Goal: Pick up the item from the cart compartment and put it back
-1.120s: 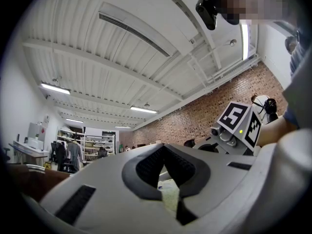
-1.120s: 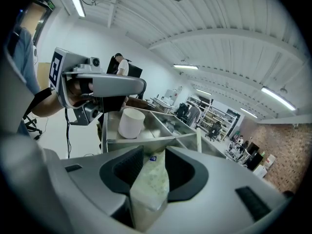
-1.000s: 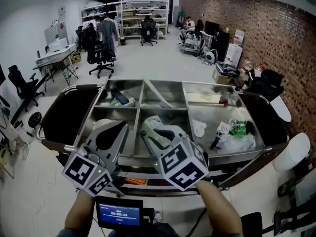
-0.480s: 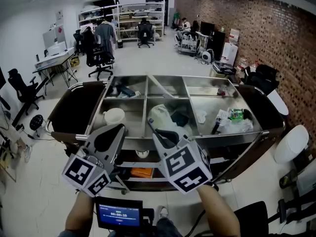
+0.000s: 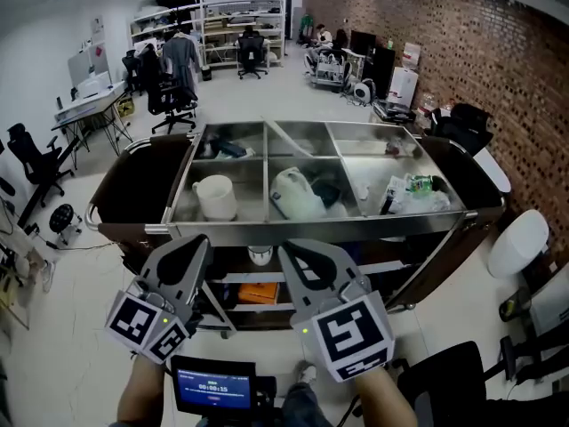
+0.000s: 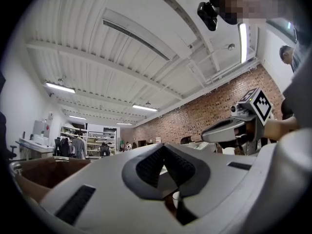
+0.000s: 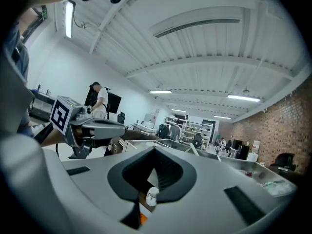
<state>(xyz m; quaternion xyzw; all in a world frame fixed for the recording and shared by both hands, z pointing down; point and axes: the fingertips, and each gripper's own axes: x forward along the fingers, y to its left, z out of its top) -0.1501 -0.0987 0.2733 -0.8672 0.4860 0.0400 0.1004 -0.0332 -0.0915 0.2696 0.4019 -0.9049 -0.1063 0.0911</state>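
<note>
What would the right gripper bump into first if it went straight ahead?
Probably the front of the cart, just under its metal rim. The right gripper, jaws just closed on nothing, points level at it; a white bottle on the lower shelf shows past its tips. Depth is hard to judge.

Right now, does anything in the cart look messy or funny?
Yes, a little. The right front compartment of the cart holds a jumble of crumpled plastic bags and packets. The white jug in the middle compartment seems to lean sideways. Nothing looks spilled or broken.
</note>
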